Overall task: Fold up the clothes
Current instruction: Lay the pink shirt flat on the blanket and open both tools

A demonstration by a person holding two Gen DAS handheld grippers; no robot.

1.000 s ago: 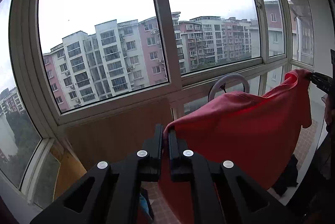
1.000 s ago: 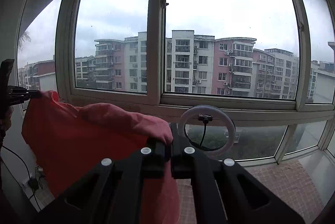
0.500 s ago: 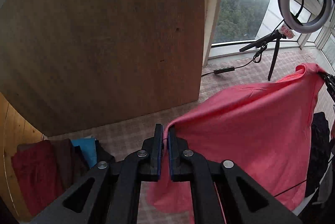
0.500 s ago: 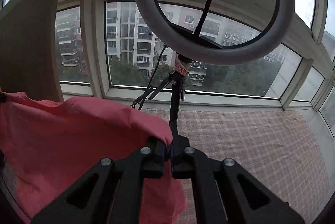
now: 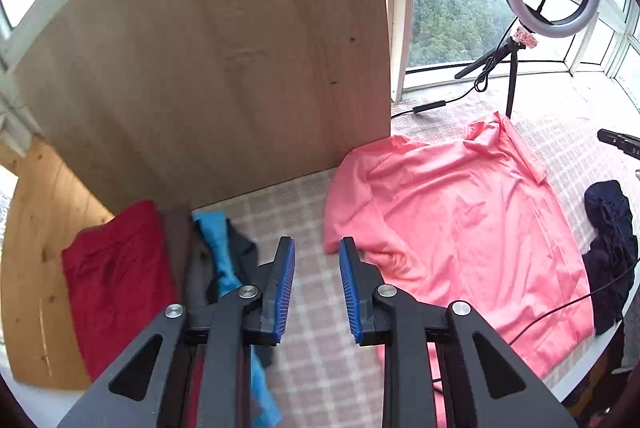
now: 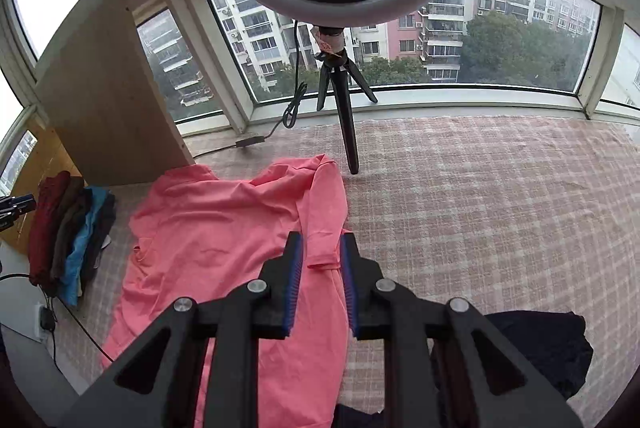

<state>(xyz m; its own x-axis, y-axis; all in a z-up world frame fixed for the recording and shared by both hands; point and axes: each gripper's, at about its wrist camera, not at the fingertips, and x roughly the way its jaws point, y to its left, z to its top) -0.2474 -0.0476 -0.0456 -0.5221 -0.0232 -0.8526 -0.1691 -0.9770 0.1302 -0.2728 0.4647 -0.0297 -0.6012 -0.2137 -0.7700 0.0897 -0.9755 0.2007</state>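
A pink shirt [image 5: 460, 224] lies spread on the checked cloth surface [image 5: 320, 344]; it also shows in the right wrist view [image 6: 224, 240]. My left gripper [image 5: 317, 284] is open and empty, just above the cloth at the shirt's left edge. My right gripper [image 6: 319, 284] is open and empty, with a shirt sleeve [image 6: 324, 228] lying under and between its fingers. The right gripper's tip shows at the far right of the left wrist view [image 5: 620, 142].
A stack of folded clothes, red, brown, blue and dark [image 5: 120, 276], sits at the left by a wooden board [image 5: 200, 68]. A dark garment [image 5: 612, 248] lies at the right. A ring light on a tripod [image 6: 340, 88] stands behind the shirt, with cables.
Both grippers came down from holding the shirt up by the window, then opened and let it go. The shirt now lies flat on the cloth.
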